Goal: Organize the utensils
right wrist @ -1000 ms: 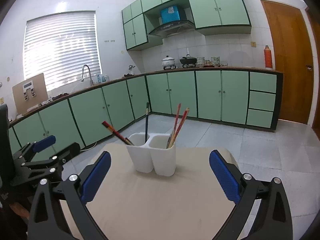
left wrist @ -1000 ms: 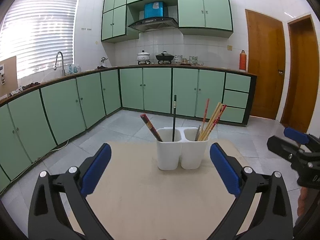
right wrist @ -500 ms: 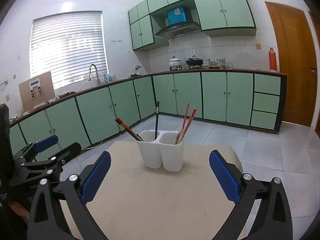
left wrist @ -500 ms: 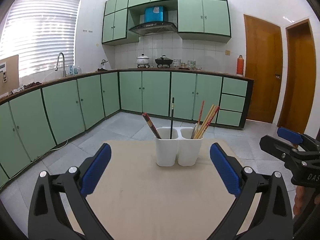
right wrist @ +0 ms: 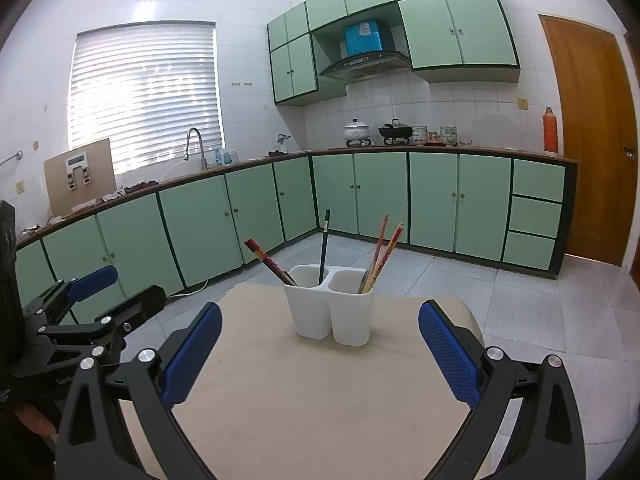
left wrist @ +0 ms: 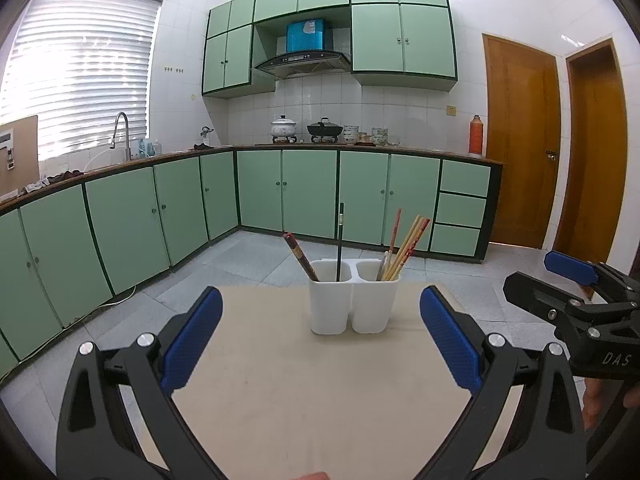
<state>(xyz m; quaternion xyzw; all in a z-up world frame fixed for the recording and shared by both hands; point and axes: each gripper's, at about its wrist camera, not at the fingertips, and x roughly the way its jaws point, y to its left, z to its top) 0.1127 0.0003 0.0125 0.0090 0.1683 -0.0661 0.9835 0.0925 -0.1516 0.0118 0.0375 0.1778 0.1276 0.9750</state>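
Observation:
A white two-cup utensil holder stands near the far edge of a beige table. Its left cup holds dark red chopsticks leaning left and an upright black chopstick. Its right cup holds several red and wooden chopsticks. My left gripper is open and empty, short of the holder. My right gripper is open too, with nothing between its fingers. Each gripper shows at the side of the other's view.
Green base cabinets run along the left and far walls under a counter with a sink tap and pots. Two wooden doors stand at the right. Grey tiled floor surrounds the table.
Both grippers have pulled back and risen a little, so the holder looks smaller and farther off. Both stayed open. The chopsticks have not moved.

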